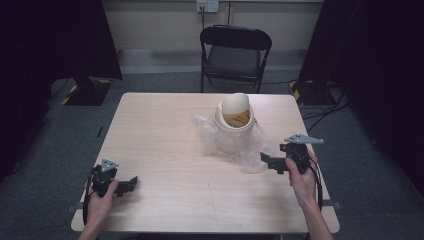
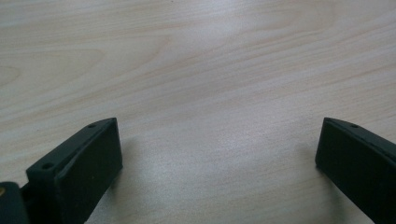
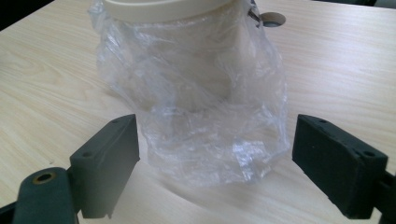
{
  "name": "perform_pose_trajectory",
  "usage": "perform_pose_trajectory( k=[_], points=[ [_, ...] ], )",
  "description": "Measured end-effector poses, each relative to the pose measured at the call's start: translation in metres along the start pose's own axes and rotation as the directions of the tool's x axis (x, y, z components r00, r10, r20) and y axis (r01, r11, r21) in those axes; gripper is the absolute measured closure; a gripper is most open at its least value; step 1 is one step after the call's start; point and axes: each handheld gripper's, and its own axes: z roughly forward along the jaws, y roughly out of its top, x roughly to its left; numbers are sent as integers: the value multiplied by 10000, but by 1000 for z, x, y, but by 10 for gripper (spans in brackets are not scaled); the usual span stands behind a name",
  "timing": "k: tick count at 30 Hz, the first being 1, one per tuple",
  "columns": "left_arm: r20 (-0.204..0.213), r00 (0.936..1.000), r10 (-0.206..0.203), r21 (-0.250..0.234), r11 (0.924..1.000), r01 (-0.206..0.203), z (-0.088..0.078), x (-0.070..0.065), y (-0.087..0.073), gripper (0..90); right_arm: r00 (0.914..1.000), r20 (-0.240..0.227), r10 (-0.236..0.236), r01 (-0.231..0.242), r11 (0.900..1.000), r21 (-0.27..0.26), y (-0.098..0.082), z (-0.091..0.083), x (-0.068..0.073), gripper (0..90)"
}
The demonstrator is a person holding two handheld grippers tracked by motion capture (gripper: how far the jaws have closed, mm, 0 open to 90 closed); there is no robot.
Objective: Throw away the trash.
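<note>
Clear plastic bag [image 3: 210, 107] drapes the cream bin [image 1: 233, 125] at the counter's [image 1: 165, 150] far middle. Right tongs [image 3: 215, 154] gape wide, empty, straddling the bag's loose hem; left tongs [image 2: 219, 154] rest open, empty, near the front edge. Thin film may slip or tear, and a sideways tug could topple the light bin, which probably holds little.

My table [image 1: 165, 150], pale wood

A cream bin [image 1: 234, 125] stands right of centre toward the far edge, its clear bag [image 1: 250, 150] spilling over the wood around its base.
</note>
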Motion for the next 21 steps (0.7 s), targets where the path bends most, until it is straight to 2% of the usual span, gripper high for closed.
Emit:
perform_pose_trajectory(
  k=[14,19,21],
  points=[
    [0,10000,2,0,10000,-2,0,0,0,0,9985,456,311,-321,9993,197,-39,-4,-6,145],
    [-2,10000,-1,-2,10000,1,0,0,0,0,9965,690,464,-494,9979,422,-55,-3,-12,146],
    [0,10000,2,2,10000,-2,0,0,0,0,9944,921,527,-577,9969,532,-61,-2,-15,151]
  ],
)
